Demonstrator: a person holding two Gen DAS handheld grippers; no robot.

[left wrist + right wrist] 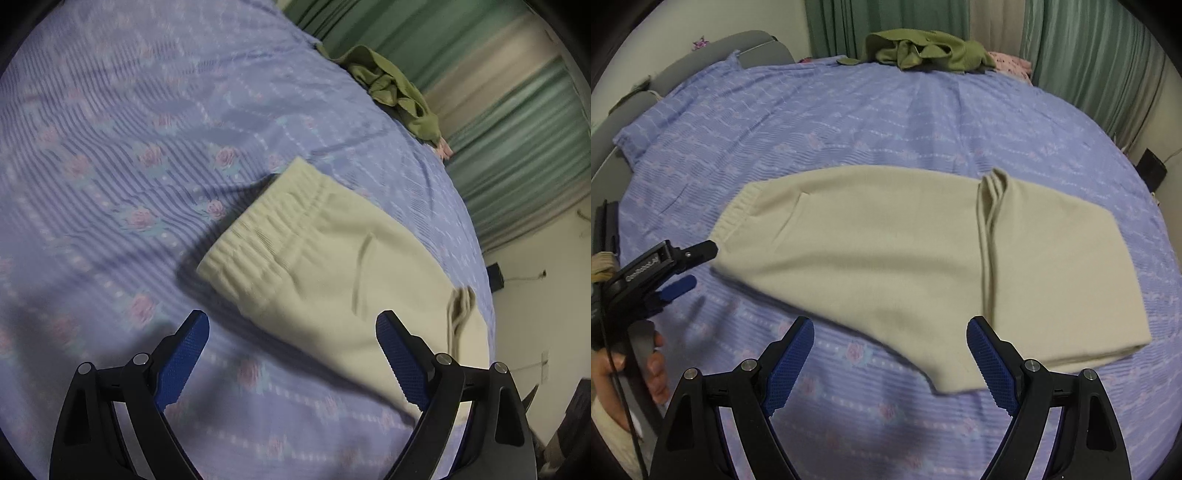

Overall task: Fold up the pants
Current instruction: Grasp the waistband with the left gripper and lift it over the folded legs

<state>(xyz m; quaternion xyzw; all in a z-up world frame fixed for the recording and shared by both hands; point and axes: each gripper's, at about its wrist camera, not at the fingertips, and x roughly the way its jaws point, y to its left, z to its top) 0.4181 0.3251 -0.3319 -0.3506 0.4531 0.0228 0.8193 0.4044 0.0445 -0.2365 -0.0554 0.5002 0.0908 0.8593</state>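
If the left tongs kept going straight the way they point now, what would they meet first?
Probably the cream pants, near the waistband end. The left tongs stand open, holding nothing, aimed down at that cloth on the blue bedsheet. Depth is unclear.

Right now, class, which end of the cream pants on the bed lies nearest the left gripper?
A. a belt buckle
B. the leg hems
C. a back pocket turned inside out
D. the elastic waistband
D: in the right wrist view the left gripper sits open beside the ribbed waistband of the pants, with nothing between its fingers.
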